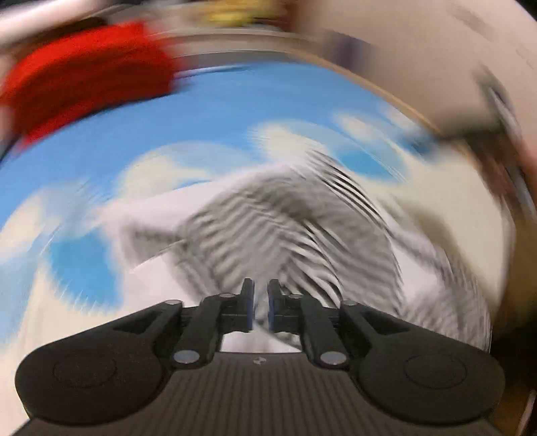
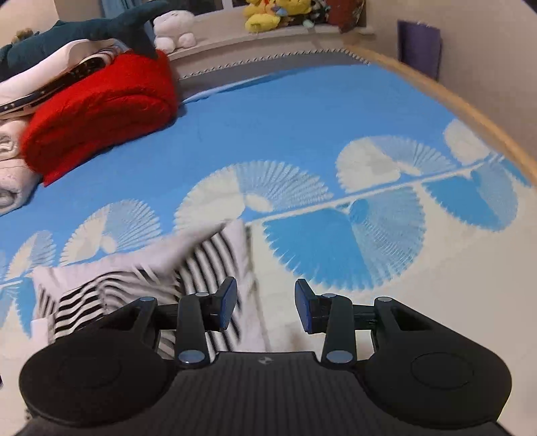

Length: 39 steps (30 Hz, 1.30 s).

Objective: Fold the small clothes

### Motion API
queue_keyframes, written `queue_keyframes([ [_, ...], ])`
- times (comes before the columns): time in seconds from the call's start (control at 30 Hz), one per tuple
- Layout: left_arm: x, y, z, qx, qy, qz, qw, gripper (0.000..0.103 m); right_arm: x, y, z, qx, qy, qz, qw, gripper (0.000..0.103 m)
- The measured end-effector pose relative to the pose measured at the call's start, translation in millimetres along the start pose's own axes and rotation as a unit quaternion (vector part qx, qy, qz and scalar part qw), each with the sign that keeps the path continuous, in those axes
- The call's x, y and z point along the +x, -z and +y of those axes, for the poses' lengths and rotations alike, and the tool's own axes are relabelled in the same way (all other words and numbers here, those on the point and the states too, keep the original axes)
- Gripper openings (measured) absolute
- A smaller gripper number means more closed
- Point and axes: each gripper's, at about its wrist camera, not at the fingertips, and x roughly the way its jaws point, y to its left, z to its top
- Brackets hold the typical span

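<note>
Left gripper (image 1: 260,303): jaws nearly together, a fold of the striped garment (image 1: 268,228) seemingly pinched between the pads; view heavily blurred. Right gripper (image 2: 265,307): jaws apart, nothing between them, garment under its left finger, near the blue-and-white blanket's (image 2: 302,110) front edge. Red folded blanket (image 2: 100,107) at far-left corner.

Home bedroom, blue patterned bedspread (image 2: 302,110), plush toys (image 2: 268,13) on ledge, folded red blanket (image 2: 100,104)

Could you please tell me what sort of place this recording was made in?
Probably a bedroom: a bed with a blue and white blanket, plush toys on the ledge behind, and folded bedding with a red blanket.
</note>
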Motion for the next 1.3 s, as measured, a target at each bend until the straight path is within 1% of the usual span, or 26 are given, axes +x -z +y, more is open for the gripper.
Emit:
queue_keyframes([
  [0.03, -1, -4, 9, -0.062, -0.012, -0.005, 0.9980, 0.014, 1, 2, 4, 0.002, -0.010, 0.006, 1.000, 0.040],
  [0.1, 8, -6, 23, -0.171, -0.001, -0.017, 0.9851, 0.028, 6, 7, 11, 0.013, -0.035, 0.023, 0.999, 0.040],
  [0.13, 18, -4, 26, -0.206, 0.008, -0.017, 0.9784, 0.038, 9, 10, 15, 0.019, -0.048, 0.034, 0.998, 0.040],
  [0.17, 28, -5, 27, -0.224, 0.006, -0.007, 0.9746, 0.039, 15, 13, 19, 0.023, -0.059, 0.048, 0.997, 0.040],
  [0.23, 58, -5, 22, -0.256, -0.007, 0.047, 0.9656, 0.041, 28, 22, 30, 0.028, -0.076, 0.081, 0.993, 0.041],
  [0.3, 78, 0, 24, -0.280, 0.007, 0.087, 0.9560, 0.041, 43, 32, 39, 0.035, -0.084, 0.113, 0.989, 0.043],
  [0.4, 98, 10, 26, -0.311, 0.011, 0.116, 0.9432, 0.041, 62, 47, 51, 0.033, -0.088, 0.149, 0.984, 0.044],
  [0.5, 113, 21, 24, -0.306, -0.016, 0.128, 0.9433, 0.041, 83, 59, 56, 0.038, -0.076, 0.182, 0.980, 0.044],
  [0.57, 126, 25, 25, -0.313, -0.020, 0.151, 0.9375, 0.038, 95, 63, 54, 0.055, -0.063, 0.195, 0.977, 0.041],
  [0.6, 129, 29, 28, -0.325, -0.008, 0.156, 0.9325, 0.033, 96, 63, 53, 0.063, -0.064, 0.196, 0.976, 0.035],
  [0.63, 129, 28, 29, -0.331, 0.008, 0.156, 0.9307, 0.011, 97, 62, 53, 0.074, -0.079, 0.194, 0.975, 0.009],
  [0.67, 128, 24, 29, -0.322, 0.016, 0.151, 0.9344, 0.001, 96, 59, 53, 0.082, -0.096, 0.191, 0.973, 0.001],
  [0.73, 111, 9, 29, -0.291, -0.001, 0.107, 0.9507, 0.001, 82, 48, 53, 0.108, -0.130, 0.158, 0.973, 0.001],
  [0.77, 98, -1, 31, -0.274, -0.012, 0.070, 0.9590, 0.001, 73, 41, 51, 0.119, -0.143, 0.132, 0.974, 0.001],
  [0.8, 84, -9, 33, -0.263, -0.021, 0.038, 0.9637, 0.001, 57, 31, 49, 0.131, -0.161, 0.087, 0.974, 0.001],
  [0.87, 57, -21, 41, -0.254, -0.035, -0.024, 0.9663, 0.001, 30, 17, 46, 0.142, -0.178, 0.011, 0.974, 0.001],
  [0.93, 41, -25, 51, -0.258, -0.050, -0.054, 0.9634, 0.001, 16, 13, 41, 0.150, -0.182, -0.023, 0.972, 0.000],
  [0.97, 42, -23, 58, -0.268, -0.053, -0.046, 0.9609, 0.001, 19, 15, 39, 0.156, -0.178, -0.014, 0.971, 0.000],
  [1.0, 49, -19, 63, -0.276, -0.053, -0.023, 0.9593, 0.001, 30, 20, 37, 0.162, -0.161, 0.023, 0.973, 0.000],
  [1.07, 69, -8, 69, -0.283, -0.070, 0.047, 0.9554, 0.002, 58, 36, 36, 0.164, -0.111, 0.113, 0.974, 0.001],
  [1.1, 81, 0, 73, -0.292, -0.080, 0.086, 0.9490, 0.003, 74, 48, 32, 0.176, -0.082, 0.160, 0.968, 0.001],
  [1.17, 89, 14, 81, -0.323, -0.059, 0.127, 0.9359, 0.008, 87, 62, 24, 0.210, -0.054, 0.193, 0.957, 0.005],
  [1.2, 91, 16, 83, -0.335, -0.037, 0.133, 0.9320, 0.008, 89, 63, 22, 0.211, -0.040, 0.194, 0.957, 0.006],
  [1.23, 88, 15, 84, -0.340, -0.029, 0.127, 0.9314, 0.017, 86, 60, 22, 0.208, -0.033, 0.180, 0.961, 0.006],
  [1.27, 82, 12, 84, -0.339, -0.027, 0.111, 0.9339, 0.037, 82, 56, 22, 0.209, -0.043, 0.161, 0.964, 0.008],
  [1.3, 75, 10, 82, -0.331, -0.034, 0.094, 0.9382, 0.049, 78, 51, 23, 0.208, -0.061, 0.145, 0.965, 0.014],
])
